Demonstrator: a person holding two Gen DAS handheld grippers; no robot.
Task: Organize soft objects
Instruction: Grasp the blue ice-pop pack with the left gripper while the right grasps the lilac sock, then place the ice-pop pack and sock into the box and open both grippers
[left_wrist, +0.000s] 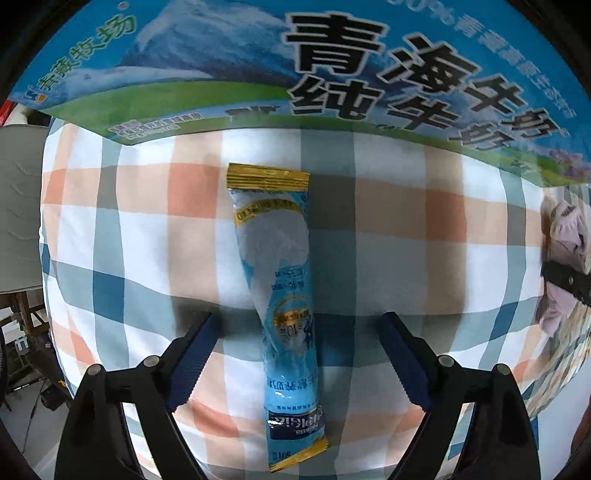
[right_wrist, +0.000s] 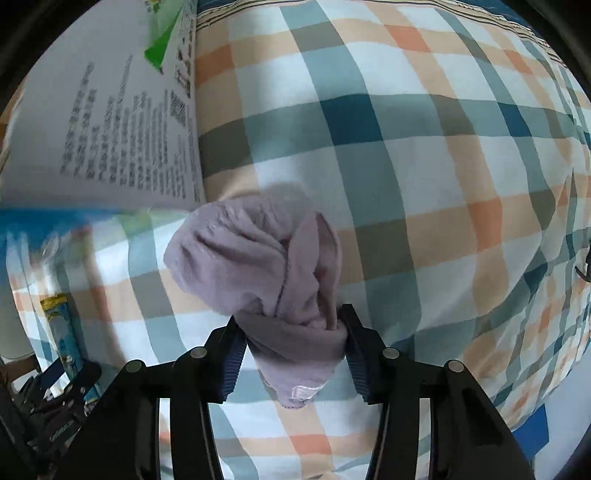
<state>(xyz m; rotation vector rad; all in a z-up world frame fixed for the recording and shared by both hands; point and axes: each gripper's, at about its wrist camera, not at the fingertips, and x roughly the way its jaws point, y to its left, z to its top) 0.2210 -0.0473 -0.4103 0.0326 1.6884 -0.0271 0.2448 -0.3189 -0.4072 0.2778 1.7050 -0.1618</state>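
Jaws first: the right gripper (right_wrist: 291, 350) is clamped on a bunched lilac cloth (right_wrist: 258, 266), its blue-padded fingers (right_wrist: 232, 365) pinching the narrow gathered end while the fuller, crumpled part bulges forward beyond the tips, above the checked sheet (right_wrist: 424, 184). A small stitched tag end of the cloth hangs down between the fingers.

The left gripper (left_wrist: 299, 354) has its jaws spread wide apart, one on each side of a long blue sachet (left_wrist: 280, 295) with gold crimped ends — neither pad touches it. The sachet lies flat on the checked sheet (left_wrist: 406, 240), running lengthwise away from the camera, its near end between the gripper's arms and its far end reaching toward a printed carton.

That milk carton (left_wrist: 295, 66) — blue, with a snowy mountain, a green strip and large black Chinese characters — stands just beyond the sachet at the far edge of the sheet. In the right wrist view its white side panel (right_wrist: 110, 118) of small print rises at the left, close to the cloth.

The sheet is plaid in orange, teal, grey and white, softly rumpled. At the right edge of the left view the lilac cloth (left_wrist: 565, 251) shows again, with a black gripper finger across it.
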